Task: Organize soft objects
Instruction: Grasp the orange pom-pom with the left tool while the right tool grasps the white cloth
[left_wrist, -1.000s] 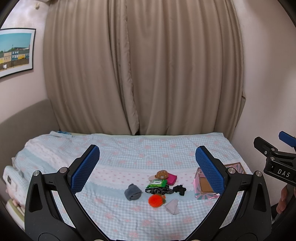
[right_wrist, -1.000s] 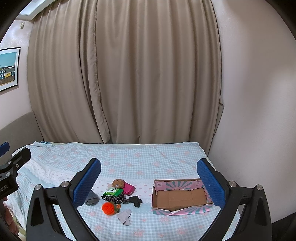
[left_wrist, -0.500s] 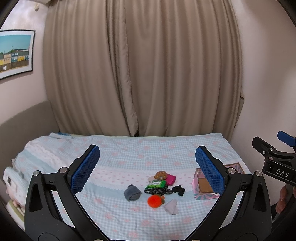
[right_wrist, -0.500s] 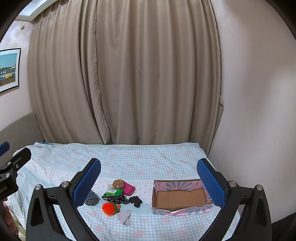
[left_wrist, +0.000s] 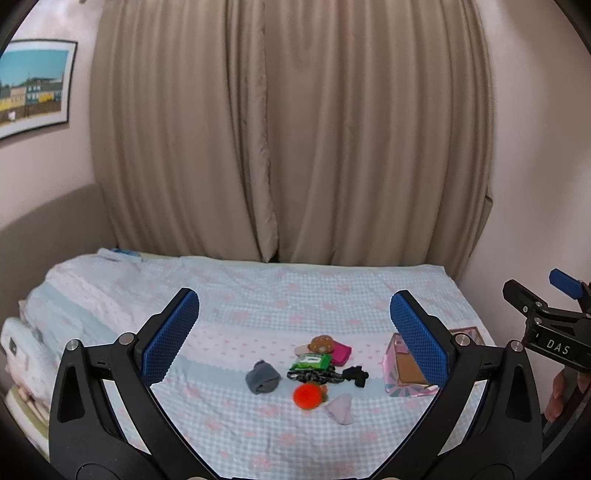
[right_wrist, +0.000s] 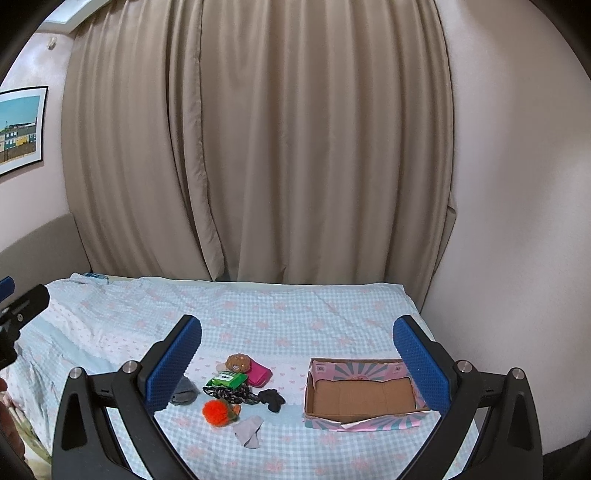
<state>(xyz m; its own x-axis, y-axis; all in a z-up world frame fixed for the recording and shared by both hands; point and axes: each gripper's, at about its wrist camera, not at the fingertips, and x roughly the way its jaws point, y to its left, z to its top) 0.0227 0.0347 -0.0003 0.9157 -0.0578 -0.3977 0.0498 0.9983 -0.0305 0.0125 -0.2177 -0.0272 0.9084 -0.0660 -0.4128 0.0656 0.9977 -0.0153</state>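
I hold the left gripper (left_wrist: 295, 332) and right gripper (right_wrist: 297, 354) level above the bed (right_wrist: 295, 310), both jaws spread wide, gripping nothing. The soft objects (right_wrist: 236, 387) lie clustered on the bedspread, just left of the cardboard box (right_wrist: 362, 397).

Black hand-held gripper (left_wrist: 294, 332) — blue textured pads (left_wrist: 170, 336), silver screws.

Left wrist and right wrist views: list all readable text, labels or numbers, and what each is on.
"DAS" – white letters on the right hand-held gripper body, seen at the right edge of the left wrist view.
Green packet: has a white label, too small to read.
Pink box: small printed squares on the rim, unreadable.
Wall picture: no legible text.
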